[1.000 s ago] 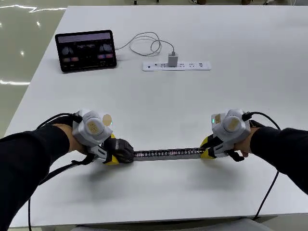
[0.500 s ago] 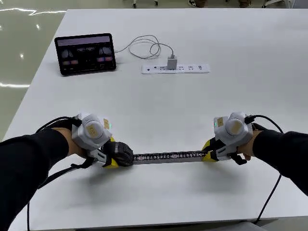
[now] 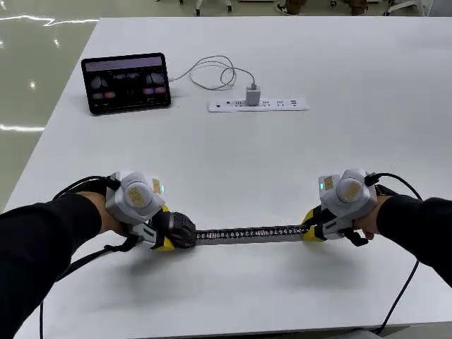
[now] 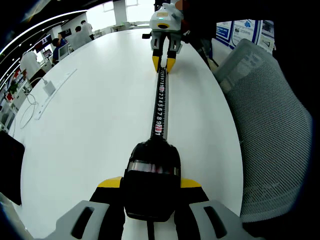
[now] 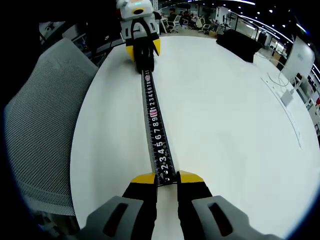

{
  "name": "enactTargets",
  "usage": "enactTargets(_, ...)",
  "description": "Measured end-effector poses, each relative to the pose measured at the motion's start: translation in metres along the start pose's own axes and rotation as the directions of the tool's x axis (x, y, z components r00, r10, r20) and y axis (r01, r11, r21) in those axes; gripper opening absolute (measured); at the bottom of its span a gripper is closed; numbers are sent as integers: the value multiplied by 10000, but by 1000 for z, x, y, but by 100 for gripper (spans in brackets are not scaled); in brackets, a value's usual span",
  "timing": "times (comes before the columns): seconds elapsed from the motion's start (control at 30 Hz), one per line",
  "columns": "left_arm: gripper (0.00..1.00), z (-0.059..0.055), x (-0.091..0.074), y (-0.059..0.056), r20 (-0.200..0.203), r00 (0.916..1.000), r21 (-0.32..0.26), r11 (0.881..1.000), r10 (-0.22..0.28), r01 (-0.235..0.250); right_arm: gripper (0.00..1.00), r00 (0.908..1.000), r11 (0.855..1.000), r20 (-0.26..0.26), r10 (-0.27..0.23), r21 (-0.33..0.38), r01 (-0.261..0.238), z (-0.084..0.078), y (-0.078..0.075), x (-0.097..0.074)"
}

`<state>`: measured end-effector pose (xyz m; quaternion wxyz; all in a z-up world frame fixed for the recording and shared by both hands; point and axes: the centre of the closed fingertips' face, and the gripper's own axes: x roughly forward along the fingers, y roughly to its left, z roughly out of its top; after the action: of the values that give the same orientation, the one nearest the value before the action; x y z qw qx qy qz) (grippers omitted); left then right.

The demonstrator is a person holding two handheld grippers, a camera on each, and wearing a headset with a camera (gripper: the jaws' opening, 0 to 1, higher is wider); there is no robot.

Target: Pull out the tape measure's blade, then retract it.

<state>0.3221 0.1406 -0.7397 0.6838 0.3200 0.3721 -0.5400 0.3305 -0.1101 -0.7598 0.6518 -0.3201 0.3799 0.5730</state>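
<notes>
The black tape measure case [image 4: 151,175] sits between the yellow-tipped jaws of my left gripper [image 3: 171,234], which is shut on it near the front left of the white table [image 3: 282,155]. Its dark numbered blade [image 3: 251,232] runs out flat along the table to my right gripper [image 3: 308,232]. The right gripper [image 5: 165,179] is shut on the blade's tip. In the right gripper view the blade [image 5: 154,117] stretches away to the case [image 5: 142,56] held in the left gripper. In the left gripper view the blade [image 4: 160,102] reaches the right gripper [image 4: 164,64].
A tablet [image 3: 126,81] stands at the back left. A white power strip [image 3: 258,104] with a charger and coiled cable [image 3: 212,70] lies behind the middle. A grey mesh chair [image 4: 270,130] is beside the table's front edge. Black cables trail from both grippers.
The right gripper has drawn a little further right, so slightly more blade is out. The head camera has tilted, shifting the whole scene down a bit.
</notes>
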Motion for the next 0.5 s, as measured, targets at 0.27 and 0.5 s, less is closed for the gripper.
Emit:
enactTargets(0.27, 34, 1, 0, 0, 8, 10000, -4, 10000, -5, 5, 10, 10000, 10000, 20, -3, 27, 3, -1, 0, 0)
enactTargets(0.5, 34, 0, 0, 0, 32, 10000, -24, 10000, -3, 3, 10, 10000, 9999, 28, 57, 92, -58, -1, -1, 0)
